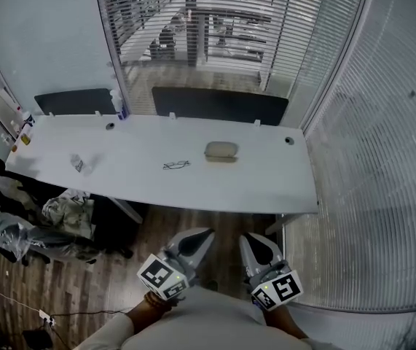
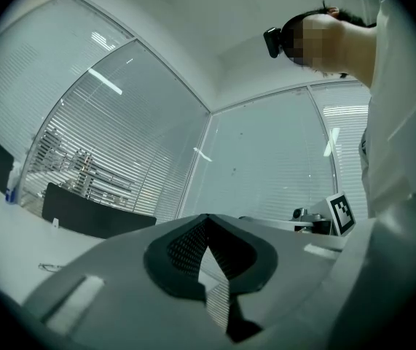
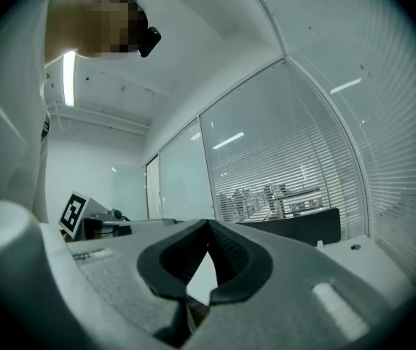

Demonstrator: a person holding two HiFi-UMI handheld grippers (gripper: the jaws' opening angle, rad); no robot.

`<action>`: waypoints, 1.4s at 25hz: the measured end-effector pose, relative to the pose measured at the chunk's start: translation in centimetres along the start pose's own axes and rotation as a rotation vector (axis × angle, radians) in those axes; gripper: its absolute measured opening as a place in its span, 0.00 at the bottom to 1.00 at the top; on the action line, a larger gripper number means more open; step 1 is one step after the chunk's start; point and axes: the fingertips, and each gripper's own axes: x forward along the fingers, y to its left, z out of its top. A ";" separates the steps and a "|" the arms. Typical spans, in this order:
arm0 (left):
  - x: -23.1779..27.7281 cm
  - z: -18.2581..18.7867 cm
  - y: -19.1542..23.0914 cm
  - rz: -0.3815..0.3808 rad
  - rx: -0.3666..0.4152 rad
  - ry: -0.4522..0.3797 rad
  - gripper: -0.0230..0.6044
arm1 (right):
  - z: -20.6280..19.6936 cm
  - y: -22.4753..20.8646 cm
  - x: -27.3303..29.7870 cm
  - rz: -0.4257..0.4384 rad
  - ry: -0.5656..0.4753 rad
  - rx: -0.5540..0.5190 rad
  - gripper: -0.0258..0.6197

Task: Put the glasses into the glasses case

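Left gripper [image 1: 206, 235] and right gripper [image 1: 246, 239] both have their jaws fully closed and empty, short of the surface's [image 1: 266, 177] near edge; glasses [image 1: 176, 165] lie mid-surface, near the glasses case [image 1: 221, 150], apart from it.

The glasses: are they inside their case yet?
Out. The glasses lie on the white table, a little left of the glasses case in the head view, not touching it.

Our left claw [image 1: 208, 232] and right claw [image 1: 245, 237] near, short of the table [image 1: 280, 184], glasses [image 1: 176, 165] just left of glasses case [image 1: 221, 150]
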 end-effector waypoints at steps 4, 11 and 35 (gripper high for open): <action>0.9 0.1 0.8 0.004 0.001 -0.001 0.04 | -0.1 -0.7 0.7 0.006 0.002 0.003 0.04; 2.7 0.3 4.9 0.006 -0.004 0.003 0.04 | -0.2 -2.6 4.7 -0.005 -0.007 -0.004 0.04; 11.9 5.4 22.6 -0.028 0.003 0.022 0.04 | 1.7 -10.8 23.7 -0.031 -0.009 -0.026 0.04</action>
